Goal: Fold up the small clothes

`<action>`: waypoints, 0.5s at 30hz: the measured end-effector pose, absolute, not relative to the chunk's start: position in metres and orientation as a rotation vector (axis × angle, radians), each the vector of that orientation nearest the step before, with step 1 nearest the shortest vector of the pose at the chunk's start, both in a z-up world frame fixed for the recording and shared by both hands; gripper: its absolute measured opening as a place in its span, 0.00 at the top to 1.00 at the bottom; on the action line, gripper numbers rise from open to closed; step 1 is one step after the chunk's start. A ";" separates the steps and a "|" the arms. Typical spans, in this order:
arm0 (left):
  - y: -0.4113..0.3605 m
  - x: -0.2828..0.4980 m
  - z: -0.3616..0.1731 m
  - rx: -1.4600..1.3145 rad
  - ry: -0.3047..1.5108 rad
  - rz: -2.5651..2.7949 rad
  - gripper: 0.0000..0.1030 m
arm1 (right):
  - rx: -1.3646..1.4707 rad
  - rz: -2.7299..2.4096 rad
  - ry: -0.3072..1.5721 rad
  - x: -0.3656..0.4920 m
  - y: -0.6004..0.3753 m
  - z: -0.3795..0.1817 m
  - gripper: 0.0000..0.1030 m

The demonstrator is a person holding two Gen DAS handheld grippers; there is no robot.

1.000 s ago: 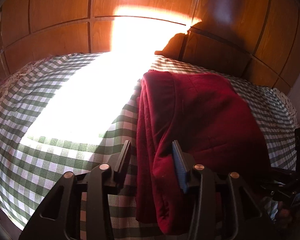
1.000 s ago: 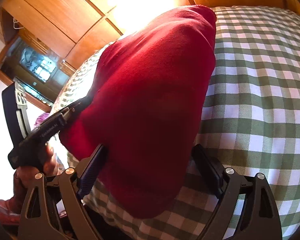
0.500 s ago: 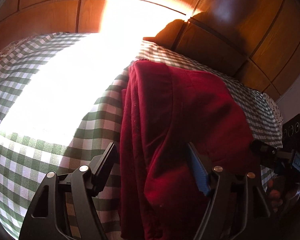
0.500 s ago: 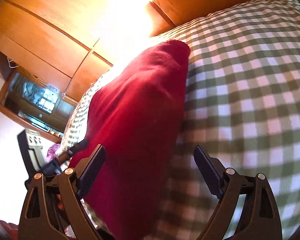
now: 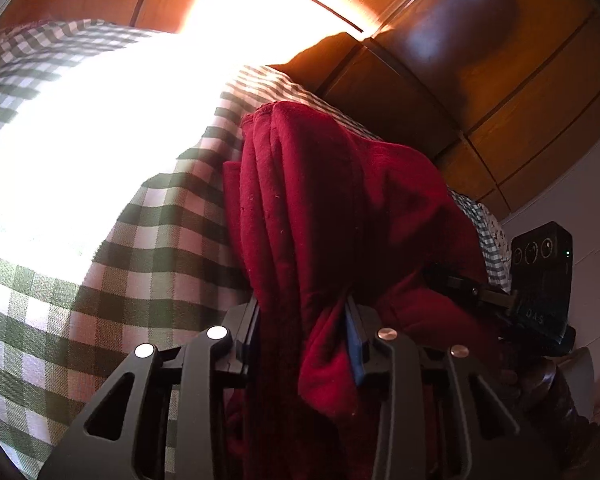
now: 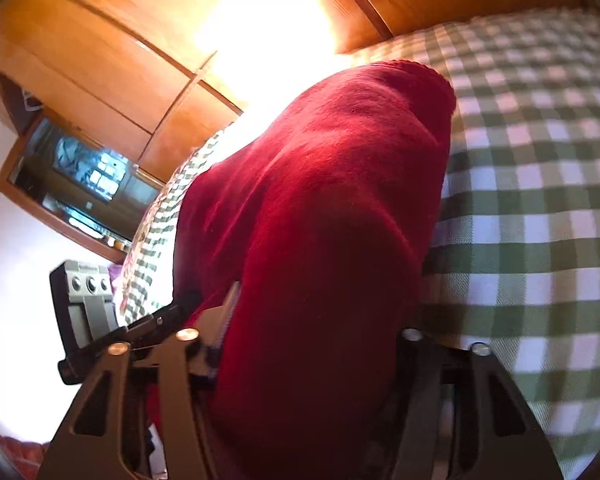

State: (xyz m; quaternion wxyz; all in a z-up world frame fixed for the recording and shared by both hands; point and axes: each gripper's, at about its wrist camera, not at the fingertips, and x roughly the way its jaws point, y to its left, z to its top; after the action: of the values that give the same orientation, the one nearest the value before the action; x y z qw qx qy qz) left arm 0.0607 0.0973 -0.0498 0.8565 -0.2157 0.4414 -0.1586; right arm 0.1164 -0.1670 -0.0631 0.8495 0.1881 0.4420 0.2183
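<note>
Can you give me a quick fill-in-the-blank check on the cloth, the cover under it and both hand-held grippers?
1. The garment is ____ in colour.
2. It lies on a green-and-white ____ cover.
3. The left hand-held gripper, whose jaws have just been closing, has bunched ____ pinched between them.
4. Behind the bed stand ____ panels.

Missing words: red; checked; garment; wooden

A dark red folded garment (image 5: pixel 332 208) lies bunched lengthwise on the green-checked cloth (image 5: pixel 148 248).
</note>
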 end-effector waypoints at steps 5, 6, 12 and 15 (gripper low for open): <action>0.048 0.063 -0.035 -0.402 0.916 -0.438 0.70 | 0.368 0.411 0.853 0.082 -0.186 -0.033 0.56; 0.034 0.066 -0.033 -0.391 0.915 -0.463 0.70 | 0.368 0.393 0.835 0.075 -0.194 -0.027 0.56; -0.088 0.100 -0.012 -0.268 0.912 -0.643 0.70 | 0.387 0.218 0.714 0.022 -0.281 0.013 0.56; -0.161 0.121 -0.004 -0.191 0.924 -0.720 0.71 | 0.401 0.114 0.664 0.000 -0.332 0.027 0.56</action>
State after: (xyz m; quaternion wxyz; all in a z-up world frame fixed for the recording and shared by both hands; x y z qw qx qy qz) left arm 0.1211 -0.1612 -0.0043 0.8290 -0.0902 0.4352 -0.3394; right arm 0.0003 -0.3318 0.0268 0.9240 0.1955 0.3238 0.0555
